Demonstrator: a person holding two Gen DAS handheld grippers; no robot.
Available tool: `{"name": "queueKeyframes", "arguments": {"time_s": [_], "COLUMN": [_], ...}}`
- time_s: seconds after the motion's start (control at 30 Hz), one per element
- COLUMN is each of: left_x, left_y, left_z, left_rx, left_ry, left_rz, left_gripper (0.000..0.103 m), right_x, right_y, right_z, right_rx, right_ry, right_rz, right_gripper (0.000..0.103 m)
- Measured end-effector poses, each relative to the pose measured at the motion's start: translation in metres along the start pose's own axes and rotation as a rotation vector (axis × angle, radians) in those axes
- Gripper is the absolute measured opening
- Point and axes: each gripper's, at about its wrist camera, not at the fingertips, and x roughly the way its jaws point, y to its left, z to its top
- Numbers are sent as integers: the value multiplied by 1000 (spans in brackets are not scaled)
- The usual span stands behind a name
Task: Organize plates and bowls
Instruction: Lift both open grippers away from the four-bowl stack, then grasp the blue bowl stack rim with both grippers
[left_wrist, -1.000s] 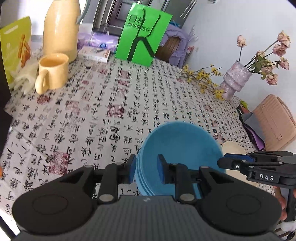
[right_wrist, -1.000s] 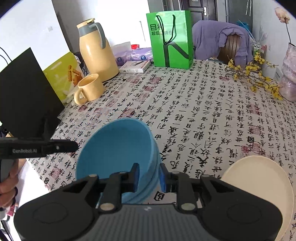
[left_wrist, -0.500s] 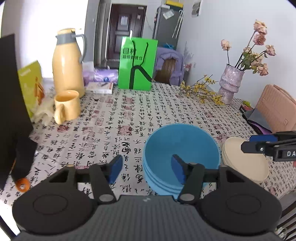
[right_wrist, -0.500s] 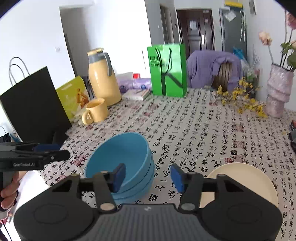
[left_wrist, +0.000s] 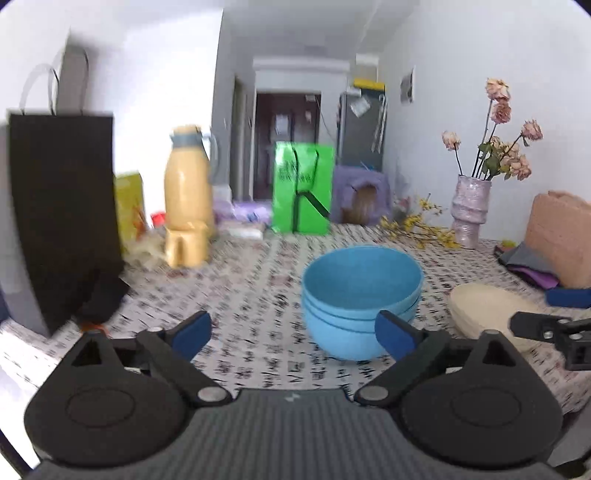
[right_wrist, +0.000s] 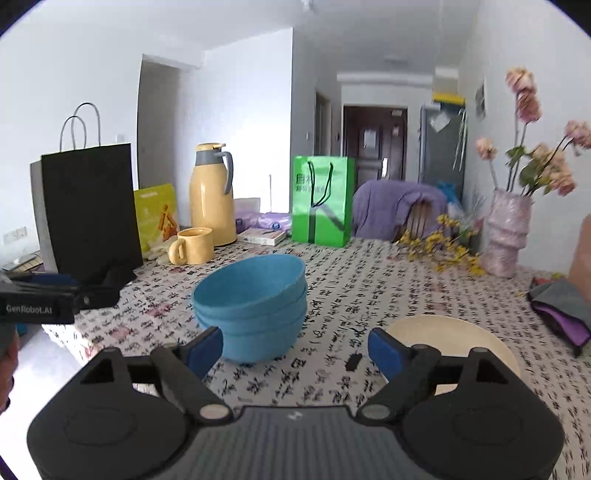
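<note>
Bowls (right_wrist: 251, 302), blue, nested in a stack, upright on the patterned desk (right_wrist: 369, 291), just beside the cream plates (right_wrist: 454, 339). From the left tool (left_wrist: 291, 332): stack ahead and a little right of centre, right pad overlapping its lower wall in view, whether touching not clear. From the right tool (right_wrist: 295, 347): stack ahead-left, plates ahead-right, bare cloth between the pads. Both tools released, jaws just spread wide, nothing between them. No long axis to either stack, so approach from any side possible. Left tool likely nearer the bowls, right tool nearer the plates. Bowls matte, deep, rims level and even; plates flat, pale, low. Sorting apparently complete.
</note>
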Motion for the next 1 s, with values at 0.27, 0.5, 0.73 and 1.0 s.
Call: {"name": "queueKeyframes", "arguments": {"time_s": [0.27, 0.5, 0.73, 1.0], "left_x": [-25, -21, -16, 29], "left_y": [-7, -4, -5, 4], "left_z": [-36, -41, -41, -24], "left_rx": [34, 16, 18, -31], "left_ry": [-25, -12, -9, 58], "left_rz": [-20, -21, -36, -74], "left_gripper": [103, 103, 103, 103], "right_x": [-38, -38, -33, -2], "right_y": [14, 13, 9, 7], "right_z": [-73, -82, -81, -68], "right_rx": [94, 101, 143, 193], "right_ry": [-80, -125, -112, -79], "right_rz": [-101, -109, -89, -30], "right_gripper": [98, 99, 99, 99]}}
